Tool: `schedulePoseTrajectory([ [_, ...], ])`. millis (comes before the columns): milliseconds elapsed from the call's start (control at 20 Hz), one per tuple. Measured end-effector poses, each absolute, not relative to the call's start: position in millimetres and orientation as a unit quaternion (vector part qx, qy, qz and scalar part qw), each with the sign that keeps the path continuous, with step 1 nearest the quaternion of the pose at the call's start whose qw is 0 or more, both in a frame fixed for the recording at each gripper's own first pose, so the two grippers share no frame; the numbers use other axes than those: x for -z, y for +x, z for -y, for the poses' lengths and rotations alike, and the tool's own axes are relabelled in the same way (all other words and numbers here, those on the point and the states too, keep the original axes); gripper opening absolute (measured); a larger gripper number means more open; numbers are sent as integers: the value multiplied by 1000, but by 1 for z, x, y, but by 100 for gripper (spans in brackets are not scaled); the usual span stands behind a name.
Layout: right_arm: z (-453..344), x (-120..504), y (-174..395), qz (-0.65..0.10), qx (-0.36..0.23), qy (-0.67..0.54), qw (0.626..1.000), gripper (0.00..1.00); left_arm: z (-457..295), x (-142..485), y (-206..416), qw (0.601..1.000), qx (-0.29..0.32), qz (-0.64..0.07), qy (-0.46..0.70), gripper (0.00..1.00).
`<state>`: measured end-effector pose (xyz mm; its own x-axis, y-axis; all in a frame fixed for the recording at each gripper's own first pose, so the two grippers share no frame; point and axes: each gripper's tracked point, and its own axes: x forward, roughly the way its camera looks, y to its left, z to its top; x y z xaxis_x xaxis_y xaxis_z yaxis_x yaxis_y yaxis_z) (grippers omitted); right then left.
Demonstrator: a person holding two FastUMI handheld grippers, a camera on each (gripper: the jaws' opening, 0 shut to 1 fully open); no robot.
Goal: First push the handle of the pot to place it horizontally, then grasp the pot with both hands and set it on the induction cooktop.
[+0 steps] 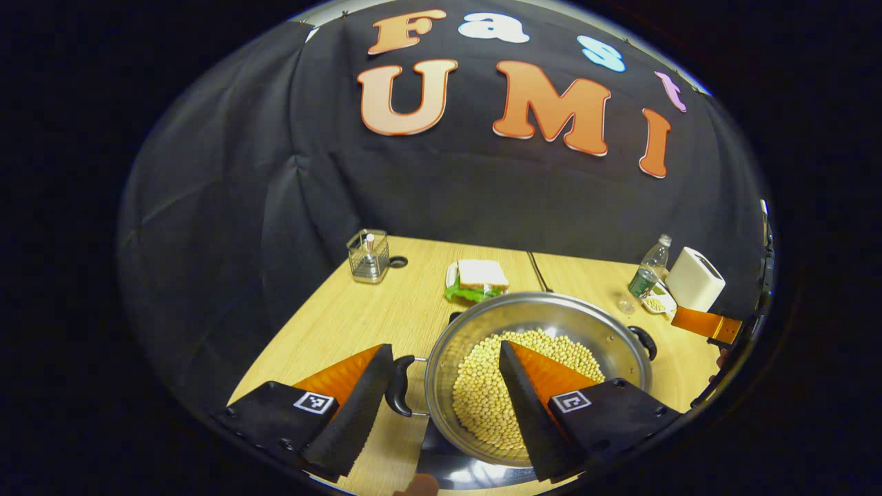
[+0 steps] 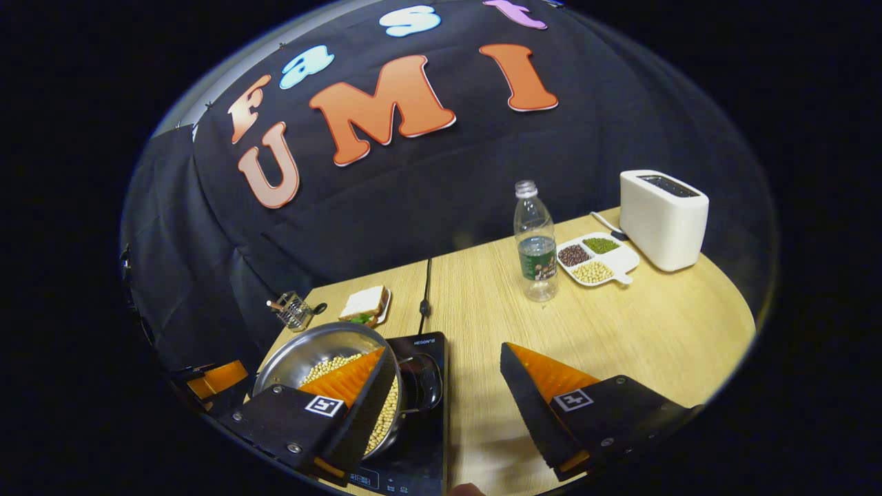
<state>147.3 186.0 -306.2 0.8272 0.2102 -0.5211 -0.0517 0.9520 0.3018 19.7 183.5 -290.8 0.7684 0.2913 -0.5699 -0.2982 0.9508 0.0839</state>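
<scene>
A pale wood-grain table [image 2: 620, 331] fills the lower half of both views, backed by the booth's black cloth wall; in the right gripper view a seam and a dark cable [image 2: 426, 289] run down its middle. The pot [image 1: 537, 324], steel and holding pale beans [image 1: 482, 399], sits on the black induction cooktop [image 2: 420, 413] at the bottom left of the right gripper view. The left gripper [image 1: 444, 406] is spread, one finger outside the pot's near handle [image 1: 400, 386], the other over the beans; the right gripper [image 2: 444, 406] is spread too, straddling the other handle [image 2: 424, 379]. Farther back stand a toaster [image 2: 663, 219], bottle [image 2: 536, 241], divided dish [image 2: 596, 260], sandwich [image 1: 481, 274] and wire holder [image 1: 367, 256].
</scene>
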Motion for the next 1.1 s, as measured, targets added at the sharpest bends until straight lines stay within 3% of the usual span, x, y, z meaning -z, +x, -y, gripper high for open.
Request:
schedulePoseTrajectory([
  [700, -78, 124, 91, -94, -52, 69, 992, 95, -111, 87, 22, 986, -140, -95, -9, 98],
  [1100, -40, 62, 55, -23, -36, 21, 999, 95, -61, 22, -4, 995, -91, -41, -16, 99],
])
